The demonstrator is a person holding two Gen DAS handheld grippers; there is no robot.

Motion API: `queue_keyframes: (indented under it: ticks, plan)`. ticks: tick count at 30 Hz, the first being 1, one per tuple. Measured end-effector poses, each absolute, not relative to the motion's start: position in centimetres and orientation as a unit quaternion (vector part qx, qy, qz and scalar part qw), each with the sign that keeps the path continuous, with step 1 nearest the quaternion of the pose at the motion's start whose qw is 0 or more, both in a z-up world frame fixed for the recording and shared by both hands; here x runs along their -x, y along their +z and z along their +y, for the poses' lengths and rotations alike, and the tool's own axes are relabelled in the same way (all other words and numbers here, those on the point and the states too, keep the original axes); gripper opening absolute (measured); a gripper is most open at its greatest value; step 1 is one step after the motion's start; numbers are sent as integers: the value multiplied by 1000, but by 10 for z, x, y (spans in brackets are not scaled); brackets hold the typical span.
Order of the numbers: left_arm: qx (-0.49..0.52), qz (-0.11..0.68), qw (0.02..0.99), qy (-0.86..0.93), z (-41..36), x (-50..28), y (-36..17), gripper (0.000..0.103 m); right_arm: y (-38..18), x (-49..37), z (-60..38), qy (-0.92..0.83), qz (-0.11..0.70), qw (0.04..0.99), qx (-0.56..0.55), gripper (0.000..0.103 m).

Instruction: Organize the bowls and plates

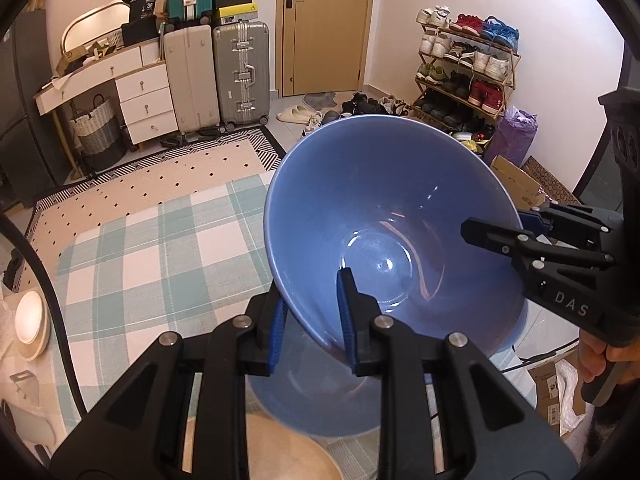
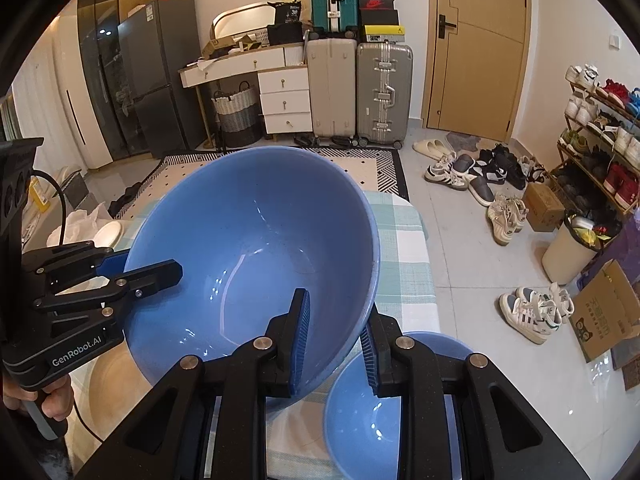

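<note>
A large blue bowl [image 1: 392, 232] fills the middle of both views, lifted and tilted so its hollow faces the cameras. Both tools clamp its rim from opposite sides. In the left wrist view the left tool [image 1: 312, 320] sits at the lower centre, one blue pad inside the bowl and the other outside the wall, while the right tool [image 1: 516, 224] reaches in from the right edge and pinches the far rim. In the right wrist view the right tool [image 2: 336, 344] grips the bowl's lower right rim in the same way, and the left tool [image 2: 140, 268] enters from the left edge of the frame, closed on the rim there.

A second blue bowl [image 2: 372, 412] stands upright below the held one on the checked cloth of the counter [image 2: 404, 248]; the right wrist view shows it clearly at bottom centre, whereas the left wrist view gives only its wall [image 1: 320, 404] under the lifted bowl. A pale tan dish [image 1: 288, 456], perhaps a plate, lies blurred at the bottom of the left view. Only that view shows the cream plates [image 1: 32, 324] at its left edge. The fridge [image 2: 156, 76] in the upper left appears clearly only in the right view.
</note>
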State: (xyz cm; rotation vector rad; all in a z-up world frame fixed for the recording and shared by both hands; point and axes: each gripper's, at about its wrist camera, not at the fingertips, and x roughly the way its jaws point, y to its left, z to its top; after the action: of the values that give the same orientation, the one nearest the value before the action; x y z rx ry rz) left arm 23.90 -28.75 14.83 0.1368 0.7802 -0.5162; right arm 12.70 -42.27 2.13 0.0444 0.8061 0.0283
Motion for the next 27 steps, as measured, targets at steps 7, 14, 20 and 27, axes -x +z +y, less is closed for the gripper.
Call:
queue_keyframes:
  ticks: [7, 14, 20, 27]
  plan:
    - [-59, 360, 899, -244, -262, -188, 173, 21, 37, -90, -392, 16, 380, 925, -9, 25]
    - [-57, 353, 903, -240, -246, -141, 193, 21, 50, -55, -365, 17, 370, 929, -4, 25]
    - [-63, 352, 905, -232, -240, -112, 198, 21, 45, -35, -350, 18, 375, 927, -5, 25]
    - [-67, 364, 899, -232, -242, -114, 176, 21, 23, -31, -345, 21, 384, 923, -16, 25]
